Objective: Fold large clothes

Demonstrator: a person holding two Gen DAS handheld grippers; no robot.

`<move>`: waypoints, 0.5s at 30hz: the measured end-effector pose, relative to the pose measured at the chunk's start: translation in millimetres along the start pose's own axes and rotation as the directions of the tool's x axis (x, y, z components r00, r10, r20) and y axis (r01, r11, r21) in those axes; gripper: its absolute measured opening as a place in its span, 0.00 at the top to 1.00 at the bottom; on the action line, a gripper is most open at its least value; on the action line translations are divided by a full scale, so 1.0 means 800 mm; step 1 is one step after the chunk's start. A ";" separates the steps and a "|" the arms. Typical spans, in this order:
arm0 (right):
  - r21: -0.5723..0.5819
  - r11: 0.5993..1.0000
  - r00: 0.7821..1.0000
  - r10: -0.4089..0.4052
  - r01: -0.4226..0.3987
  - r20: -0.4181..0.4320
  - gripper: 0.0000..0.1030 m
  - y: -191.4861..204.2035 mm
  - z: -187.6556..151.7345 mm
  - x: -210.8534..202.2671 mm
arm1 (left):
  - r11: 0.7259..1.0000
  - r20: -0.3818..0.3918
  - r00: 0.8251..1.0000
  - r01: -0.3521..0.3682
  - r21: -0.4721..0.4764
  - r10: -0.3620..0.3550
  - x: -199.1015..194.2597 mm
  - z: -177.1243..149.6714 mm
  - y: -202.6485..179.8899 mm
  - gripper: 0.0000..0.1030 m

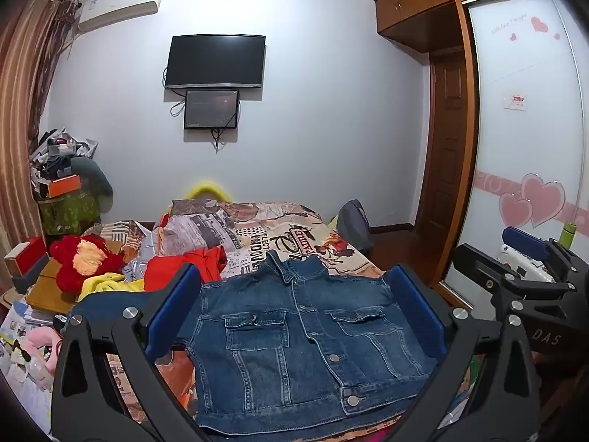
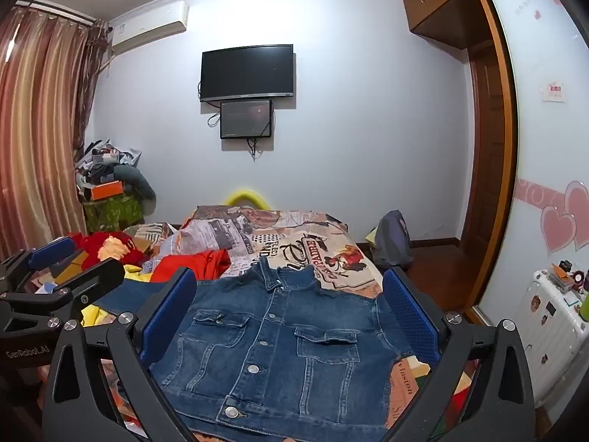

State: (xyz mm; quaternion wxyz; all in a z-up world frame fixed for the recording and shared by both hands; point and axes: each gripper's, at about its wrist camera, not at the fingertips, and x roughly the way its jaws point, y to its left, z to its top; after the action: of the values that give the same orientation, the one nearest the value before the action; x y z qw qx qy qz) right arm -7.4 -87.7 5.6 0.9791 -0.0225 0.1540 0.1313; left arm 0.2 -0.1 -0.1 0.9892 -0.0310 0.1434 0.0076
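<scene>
With both the left gripper (image 1: 294,309) and right gripper (image 2: 291,305) wide open and empty, you'd best pinch the denim jacket (image 1: 305,342), lying flat on the bed (image 1: 331,250), by its shoulders evenly.

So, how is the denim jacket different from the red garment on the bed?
The denim jacket is blue and lies spread flat, front up and buttoned; the red garment lies crumpled in a heap. The denim jacket lies close in front of both open claws, while the red garment sits farther back, to the left. Collar, pockets and buttons show on the jacket; the red garment's shape is unclear. Both rest on the printed bedcover.
</scene>
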 end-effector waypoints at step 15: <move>0.016 1.000 1.000 0.007 -0.007 -0.001 0.02 -0.004 -0.001 0.004 | 1.000 0.003 1.000 -0.005 -0.015 0.005 0.005 -0.004 0.011 0.00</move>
State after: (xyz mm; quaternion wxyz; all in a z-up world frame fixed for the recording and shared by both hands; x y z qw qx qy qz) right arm -4.2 -89.8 4.1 0.9787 -0.0144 0.1554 0.1335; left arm 3.2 8.9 -5.0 0.9890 -0.0382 0.1421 0.0114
